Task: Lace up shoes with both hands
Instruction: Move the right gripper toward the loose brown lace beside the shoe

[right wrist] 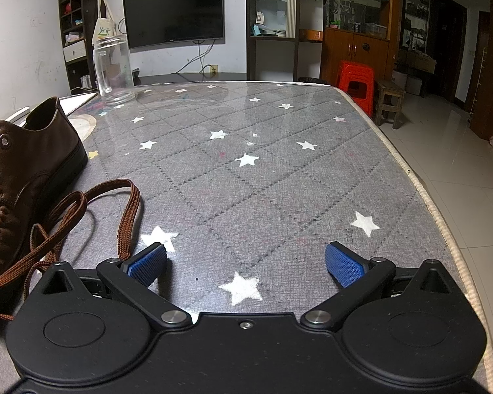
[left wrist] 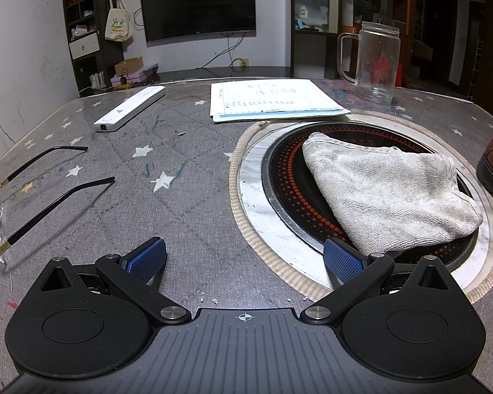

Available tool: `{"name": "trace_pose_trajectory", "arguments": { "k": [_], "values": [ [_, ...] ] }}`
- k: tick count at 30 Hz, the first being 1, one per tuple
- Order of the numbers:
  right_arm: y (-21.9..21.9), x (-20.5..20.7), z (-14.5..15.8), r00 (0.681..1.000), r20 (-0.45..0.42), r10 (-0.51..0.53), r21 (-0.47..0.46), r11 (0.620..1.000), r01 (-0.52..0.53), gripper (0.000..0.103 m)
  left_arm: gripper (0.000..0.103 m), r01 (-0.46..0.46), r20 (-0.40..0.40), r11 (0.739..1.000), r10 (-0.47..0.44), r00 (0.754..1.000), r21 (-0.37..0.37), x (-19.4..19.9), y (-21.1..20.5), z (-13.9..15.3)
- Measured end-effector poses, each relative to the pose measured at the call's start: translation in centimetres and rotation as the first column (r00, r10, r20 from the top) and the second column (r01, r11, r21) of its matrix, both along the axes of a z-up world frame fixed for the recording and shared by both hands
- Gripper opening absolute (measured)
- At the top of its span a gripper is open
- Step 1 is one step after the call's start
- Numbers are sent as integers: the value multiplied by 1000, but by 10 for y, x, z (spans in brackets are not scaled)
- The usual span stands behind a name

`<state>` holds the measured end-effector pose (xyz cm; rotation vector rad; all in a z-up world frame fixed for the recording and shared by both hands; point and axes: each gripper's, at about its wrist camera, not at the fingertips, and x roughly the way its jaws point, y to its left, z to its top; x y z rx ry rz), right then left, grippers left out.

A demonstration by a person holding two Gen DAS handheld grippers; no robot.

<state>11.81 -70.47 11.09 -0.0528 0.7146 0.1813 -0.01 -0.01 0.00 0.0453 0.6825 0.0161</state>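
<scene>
Our left tongs (left wrist: pixel 245 259) and right tongs (right wrist: pixel 246 264) gape wide, holding nothing; the clear plastic pitcher (left wrist: pixel 374 65) stands empty beyond the brown shoe (right wrist: pixel 19 170).

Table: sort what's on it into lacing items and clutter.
For the job: brown shoe, brown lace.
Just lying about: glasses, grey cloth, paper sheets, white remote, clear mug.

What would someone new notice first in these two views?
Probably the brown shoe at the right view's left edge, its lace loose on the starred table. In the left view, a grey cloth lies on a round black cooktop, glasses to the left.
</scene>
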Motion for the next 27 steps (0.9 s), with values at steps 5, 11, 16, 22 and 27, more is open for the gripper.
{"name": "trace_pose_trajectory", "arguments": {
  "k": [5,11,16,22,27],
  "values": [
    [9,-4,6,999,-1,36,1,999,-36,103,103,0,0,1000,0,1000,1,0,0,0],
    [19,-8,13,997,-2,80,2,997,-80,103,103,-22,-2,1000,22,1000,7,-1,0,1],
    [28,-12,19,993,-3,116,3,993,-116,103,103,-48,-6,999,48,999,22,-4,-7,3],
    [38,-16,26,987,-4,160,5,987,-160,103,102,-28,-10,998,29,1000,61,-12,-21,6],
    [55,-19,27,974,-10,228,-9,974,-228,103,102,4,3,997,-5,1000,83,-20,-34,11]
  ]
}}
